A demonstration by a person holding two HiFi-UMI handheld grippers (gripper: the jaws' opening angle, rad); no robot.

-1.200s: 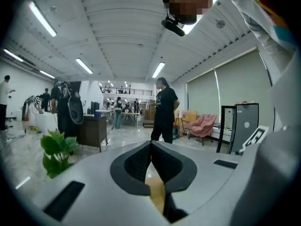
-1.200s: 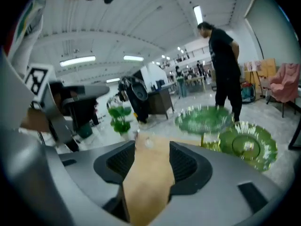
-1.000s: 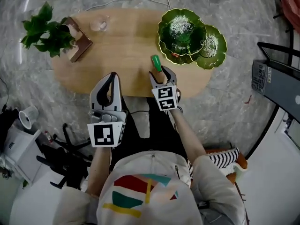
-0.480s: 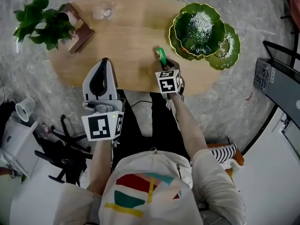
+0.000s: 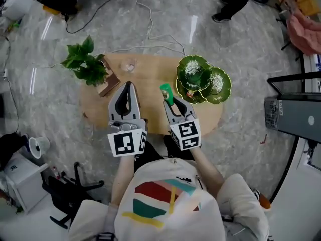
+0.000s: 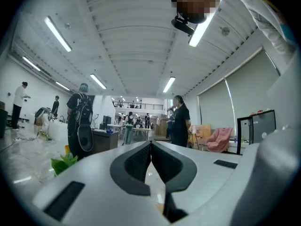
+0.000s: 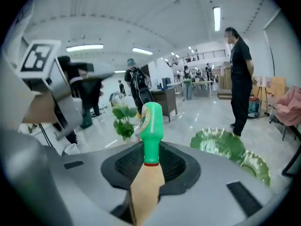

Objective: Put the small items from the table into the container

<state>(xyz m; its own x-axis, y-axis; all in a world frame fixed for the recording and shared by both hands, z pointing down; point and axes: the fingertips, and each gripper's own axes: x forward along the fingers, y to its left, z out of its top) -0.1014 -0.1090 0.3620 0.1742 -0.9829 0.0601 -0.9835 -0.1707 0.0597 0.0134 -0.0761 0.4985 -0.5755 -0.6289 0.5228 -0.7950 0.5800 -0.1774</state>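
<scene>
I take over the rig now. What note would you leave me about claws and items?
Left claw: shut, empty.
Right claw: shut on the green bottle, in the air, left of the green dishes in the head view.
Done: bottle is off the table.
Left to do: bottle into the dishes; then the small clear item beside the plant, not yet picked up.

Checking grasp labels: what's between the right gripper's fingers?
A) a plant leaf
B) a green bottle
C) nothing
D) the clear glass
B: the right gripper is shut on the green bottle, which sticks up from between its fingers.
</scene>
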